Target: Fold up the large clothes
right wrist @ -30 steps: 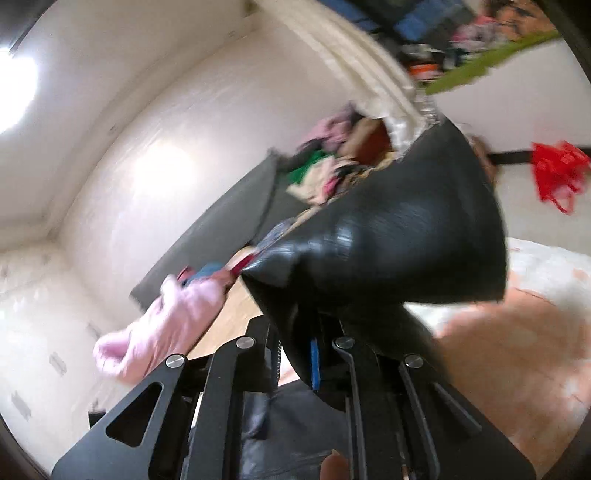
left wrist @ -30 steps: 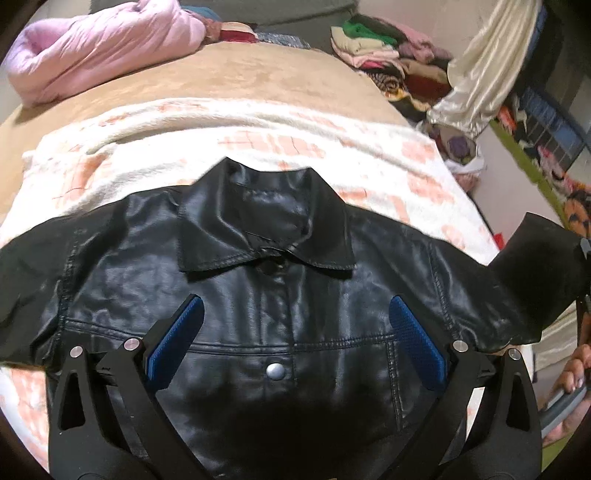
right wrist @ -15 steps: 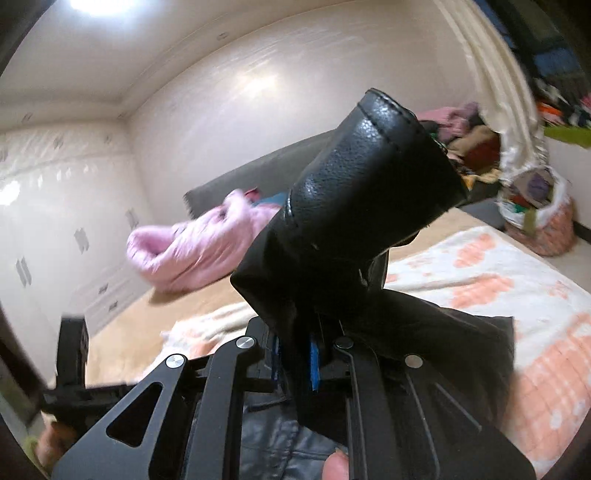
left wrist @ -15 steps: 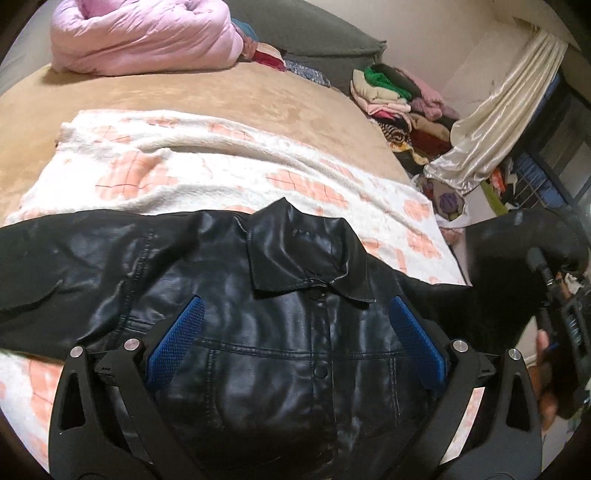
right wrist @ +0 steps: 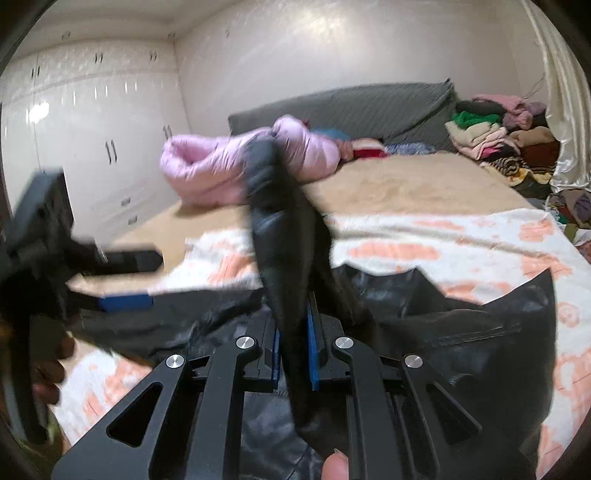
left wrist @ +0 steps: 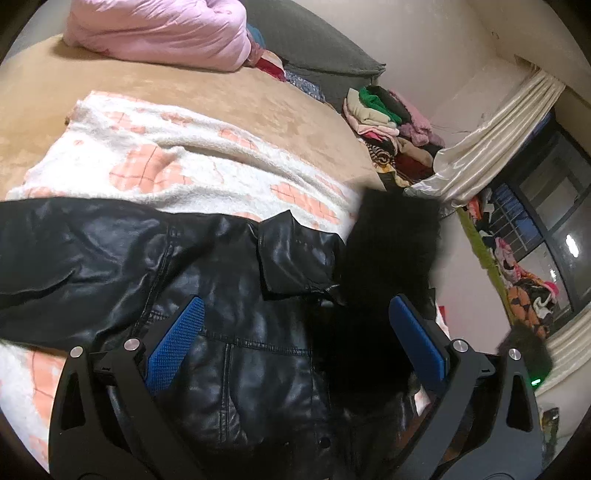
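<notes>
A black leather jacket (left wrist: 207,280) lies front up on a white and orange blanket (left wrist: 177,162), collar toward the far side. My left gripper (left wrist: 295,332) hovers open over its chest, nothing between the blue pads. My right gripper (right wrist: 293,350) is shut on the jacket's sleeve (right wrist: 280,236), which stands up blurred between its pads. In the left wrist view that lifted sleeve (left wrist: 391,251) is a dark blur over the jacket's right side. The left gripper (right wrist: 125,277) also shows at the left of the right wrist view.
The blanket covers a tan bed (left wrist: 155,88). A pink puffy coat (left wrist: 162,33) lies at the far side by a grey headboard (right wrist: 369,107). Piled clothes (left wrist: 388,118) and a cream curtain (left wrist: 491,140) stand to the right. White wardrobes (right wrist: 92,122) line the left wall.
The right gripper has swung the sleeve from off the bed's right edge in over the jacket body. The left gripper has drifted toward the jacket's left shoulder, still open.
</notes>
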